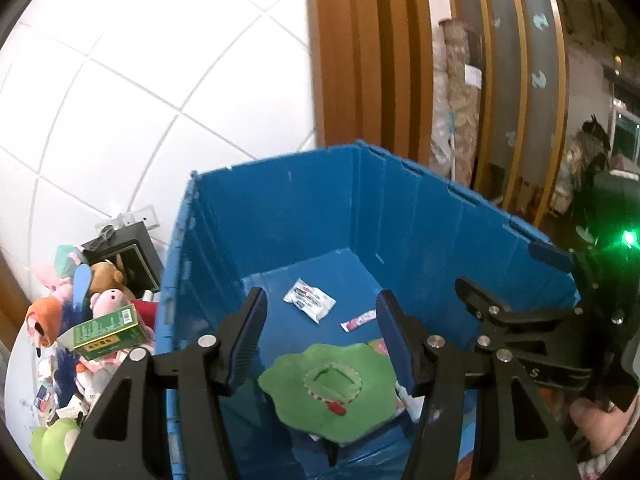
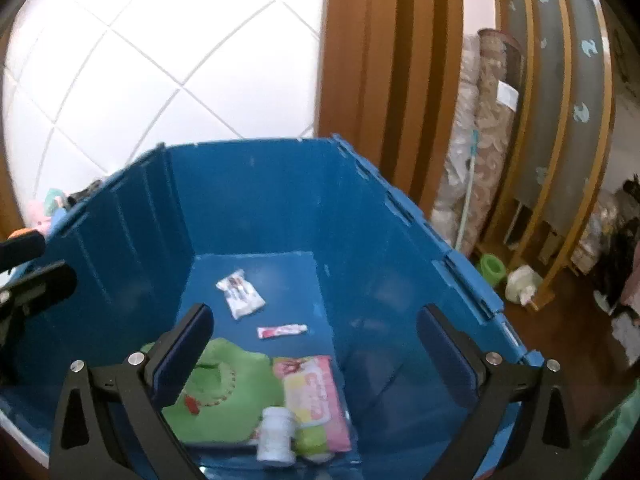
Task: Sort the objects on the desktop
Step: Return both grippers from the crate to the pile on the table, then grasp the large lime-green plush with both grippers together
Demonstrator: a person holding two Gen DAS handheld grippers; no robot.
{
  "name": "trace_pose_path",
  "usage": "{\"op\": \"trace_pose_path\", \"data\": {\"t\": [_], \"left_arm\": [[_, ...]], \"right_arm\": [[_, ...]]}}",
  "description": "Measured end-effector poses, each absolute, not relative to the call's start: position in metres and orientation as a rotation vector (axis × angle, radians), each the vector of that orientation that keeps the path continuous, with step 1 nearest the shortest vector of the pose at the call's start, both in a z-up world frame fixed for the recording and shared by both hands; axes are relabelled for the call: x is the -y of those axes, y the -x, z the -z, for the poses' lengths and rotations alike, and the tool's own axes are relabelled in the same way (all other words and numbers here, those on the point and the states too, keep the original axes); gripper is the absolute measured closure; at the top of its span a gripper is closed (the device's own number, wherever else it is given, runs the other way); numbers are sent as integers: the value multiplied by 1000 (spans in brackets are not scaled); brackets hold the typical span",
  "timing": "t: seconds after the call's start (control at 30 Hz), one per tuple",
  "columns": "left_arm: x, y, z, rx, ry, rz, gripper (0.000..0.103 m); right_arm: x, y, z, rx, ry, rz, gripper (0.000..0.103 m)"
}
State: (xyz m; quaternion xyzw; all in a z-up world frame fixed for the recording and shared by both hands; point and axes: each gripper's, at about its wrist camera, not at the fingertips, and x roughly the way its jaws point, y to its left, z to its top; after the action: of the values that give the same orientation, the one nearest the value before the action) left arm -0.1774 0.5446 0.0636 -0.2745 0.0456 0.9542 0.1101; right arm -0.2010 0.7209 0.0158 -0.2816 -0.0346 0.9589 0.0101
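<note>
Desktop objects lie in two groups: some on the floor of a blue crate (image 2: 280,208), the rest heaped on the white worktop (image 1: 20,412) to its left.

Nearest, both my tools hang over the crate's near edge. Left tool (image 1: 320,332): jaws apart, nothing between the pads. Right tool (image 2: 316,344): jaws spread wide, empty.

In the crate, near end: a white bottle (image 2: 276,434), blurred, lying against a pink packet (image 2: 316,392). Just left of them a green plush piece (image 1: 332,388) with a stitched opening and a red mark. Further in, a small red-and-white tube (image 2: 282,331), then a white sachet (image 2: 240,298) with a printed label, apart from each other on bare blue floor.

Left of the crate: a green box (image 1: 108,332) tilted on top of a pile of plush toys (image 1: 80,292), pink, orange, brown. A dark box (image 1: 132,256) behind them, against the white tiled wall (image 1: 140,80).
</note>
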Motion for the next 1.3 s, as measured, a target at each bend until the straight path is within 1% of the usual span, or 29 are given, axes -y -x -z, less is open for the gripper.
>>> {"op": "trace_pose_path", "data": {"t": [0.13, 0.23, 0.4, 0.5, 0.6, 0.73, 0.97, 1.07, 1.2, 1.3], "left_arm": [[-523, 170, -70, -89, 796, -2825, 47], [-499, 160, -74, -42, 762, -2868, 47], [-447, 131, -76, 42, 628, -3026, 47], [-415, 121, -70, 84, 646, -3086, 47], [-378, 109, -62, 61, 664, -3174, 47], [-321, 93, -47, 93, 751, -3271, 47], [-206, 56, -4, 142, 961, -3388, 47], [-159, 41, 23, 181, 1126, -3383, 47], [-105, 27, 66, 254, 1313, -3314, 47], [-80, 22, 96, 267, 1433, -3247, 47]], "right_arm": [[-706, 188, -30, 147, 802, -3039, 0], [-691, 177, -43, 135, 729, -3113, 0], [-657, 158, -60, 114, 601, -3259, 0], [-628, 154, -66, 138, 576, -3335, 0], [-596, 148, -69, 182, 556, -3403, 0], [-550, 139, -70, 255, 539, -3477, 0], [-477, 122, -71, 263, 532, -3563, 0], [-436, 116, -65, 290, 574, -3603, 0], [-382, 113, -43, 318, 740, -3642, 0], [-339, 114, -12, 363, 942, -3645, 0]]}}
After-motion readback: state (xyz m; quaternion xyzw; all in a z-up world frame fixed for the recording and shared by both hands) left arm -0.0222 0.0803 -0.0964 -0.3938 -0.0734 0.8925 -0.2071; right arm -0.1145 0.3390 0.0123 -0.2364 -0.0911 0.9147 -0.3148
